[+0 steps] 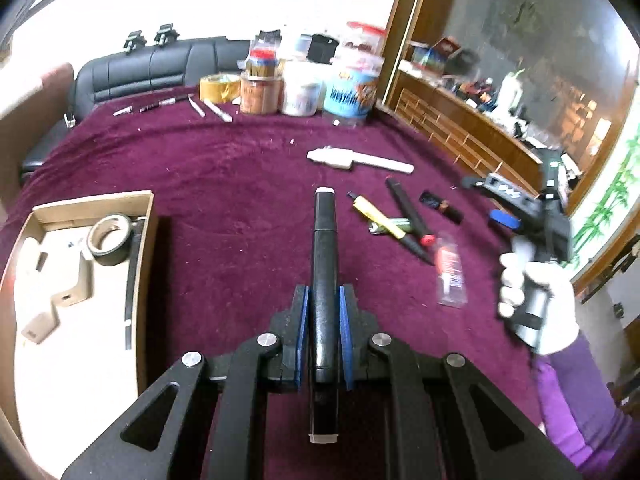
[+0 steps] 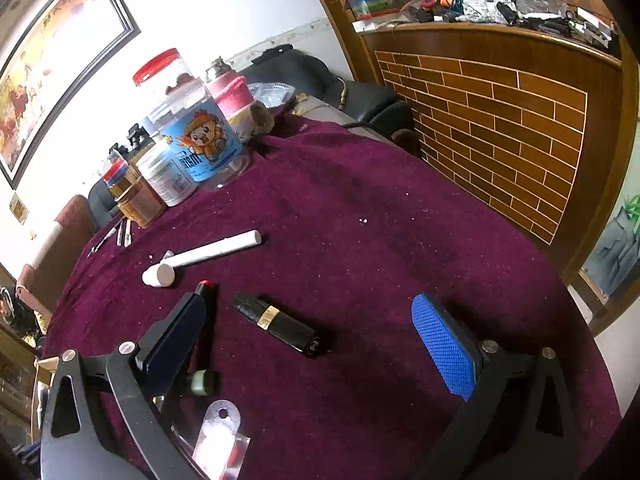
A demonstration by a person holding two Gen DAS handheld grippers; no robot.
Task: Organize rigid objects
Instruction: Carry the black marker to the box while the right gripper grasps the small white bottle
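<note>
A purple velvety cloth [image 1: 224, 184] covered the table, w/ a black sofa [image 1: 160, 68] behind it and a brick-patterned wooden counter [image 2: 500, 120] off to one side. At the far edge stood a cluster of jars & tubs [image 1: 308, 80], a tape roll [image 1: 219, 87] beside them, plus a few small pens nearby.

The left gripper [image 1: 323, 304] had its jaws nearly closed, blue pads clamped on a black marker [image 1: 325, 240] that ran straight out ahead between them, white cap end forward. Left of those jaws sat an open cardboard box [image 1: 148, 216] holding a roll of tape [image 1: 110, 239] and cardboard inserts. Right of the jaws lay a loose pile: yellow pen [image 1: 376, 216], long black pen w/ red tip [image 1: 408, 216], clear packet [image 1: 451, 276]. Further ahead lay a white tube [image 1: 360, 160].

The right gripper [image 2: 312, 320], held by a white-gloved hand [image 1: 536, 292], had jaws spread wide, gripping nothing. A black lipstick w/ gold band [image 2: 280, 324] lay on the cloth between those jaws, touching neither pad. The red-tipped pen passed under its left finger.
</note>
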